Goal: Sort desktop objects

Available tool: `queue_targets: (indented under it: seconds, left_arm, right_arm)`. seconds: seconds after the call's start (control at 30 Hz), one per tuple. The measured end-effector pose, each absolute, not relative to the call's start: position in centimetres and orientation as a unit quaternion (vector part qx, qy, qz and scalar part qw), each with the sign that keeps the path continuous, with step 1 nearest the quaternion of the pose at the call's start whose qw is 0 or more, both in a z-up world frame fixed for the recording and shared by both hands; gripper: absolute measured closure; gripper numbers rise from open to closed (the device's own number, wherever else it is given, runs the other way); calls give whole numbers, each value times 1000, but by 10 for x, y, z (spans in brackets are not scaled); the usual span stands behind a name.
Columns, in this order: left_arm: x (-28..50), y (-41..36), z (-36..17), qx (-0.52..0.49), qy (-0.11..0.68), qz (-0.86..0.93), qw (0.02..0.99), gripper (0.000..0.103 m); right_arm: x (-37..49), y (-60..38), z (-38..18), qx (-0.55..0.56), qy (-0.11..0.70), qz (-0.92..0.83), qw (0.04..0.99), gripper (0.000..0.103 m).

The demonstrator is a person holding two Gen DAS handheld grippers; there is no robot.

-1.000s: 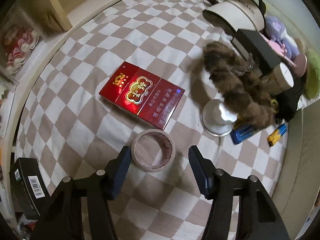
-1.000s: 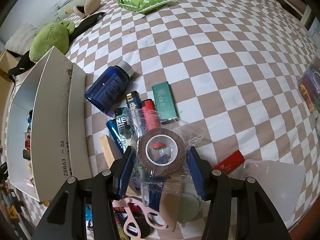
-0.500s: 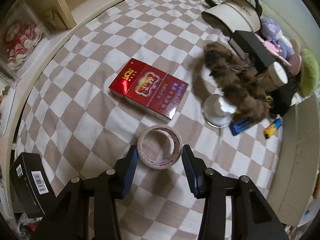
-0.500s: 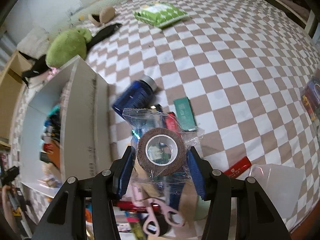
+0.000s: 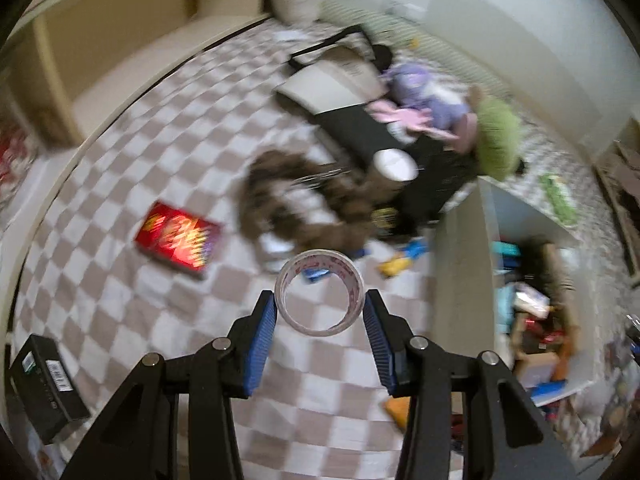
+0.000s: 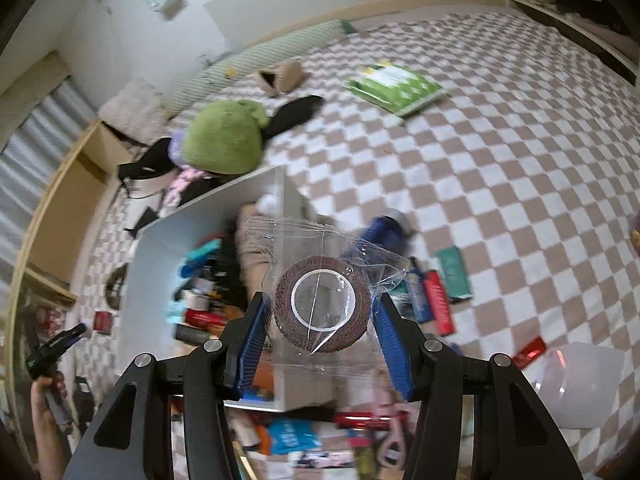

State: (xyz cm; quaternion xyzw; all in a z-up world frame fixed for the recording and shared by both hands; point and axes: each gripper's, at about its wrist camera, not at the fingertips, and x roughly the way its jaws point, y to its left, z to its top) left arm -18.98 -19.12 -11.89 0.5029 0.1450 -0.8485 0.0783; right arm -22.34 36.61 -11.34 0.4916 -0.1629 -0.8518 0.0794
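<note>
A green plush (image 6: 224,142) is seen lying on the checkered bedspread (image 6: 500,168) beside a purple plush (image 5: 424,96). A striped bolster (image 6: 256,60) is laid along the wall (image 6: 120,24), and a slipper (image 6: 282,76) rests near it.

The checked bedspread (image 5: 120,184) is soft, matt cloth. The clear tape roll (image 5: 320,293) looks like glossy, see-through plastic. The brown tape roll (image 6: 321,303) has a rough, crinkled matt face, and the bag (image 6: 316,236) round it is thin, shiny clear film. The red box (image 5: 176,240) gleams like glossy card. The white box (image 6: 224,208) has smooth matt walls. The green plush (image 6: 224,140) is fuzzy.
</note>
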Motion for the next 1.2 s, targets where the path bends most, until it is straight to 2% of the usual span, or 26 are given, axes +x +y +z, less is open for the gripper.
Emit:
queue_targets:
  seconds: [0.53,0.77,0.93,1.2]
  left_arm:
    - [-204,-89,-82,479,144,-863,-70,58]
    - [-205,-77,-87,488,134,-858,-90,58]
    - [-211,-74,-95,496,132,-853,-97,58]
    - [-222,-101,-116,512,135,-846,-60,58]
  right_arm:
    - [-272,236,-120,513,-120,-833,169,49]
    - [-310,161,-130,529,-38,-823,201,49]
    - [-328,126,-148,546,-21,-810,212,49]
    - [-338,78,-185,571,65,-788,220,49]
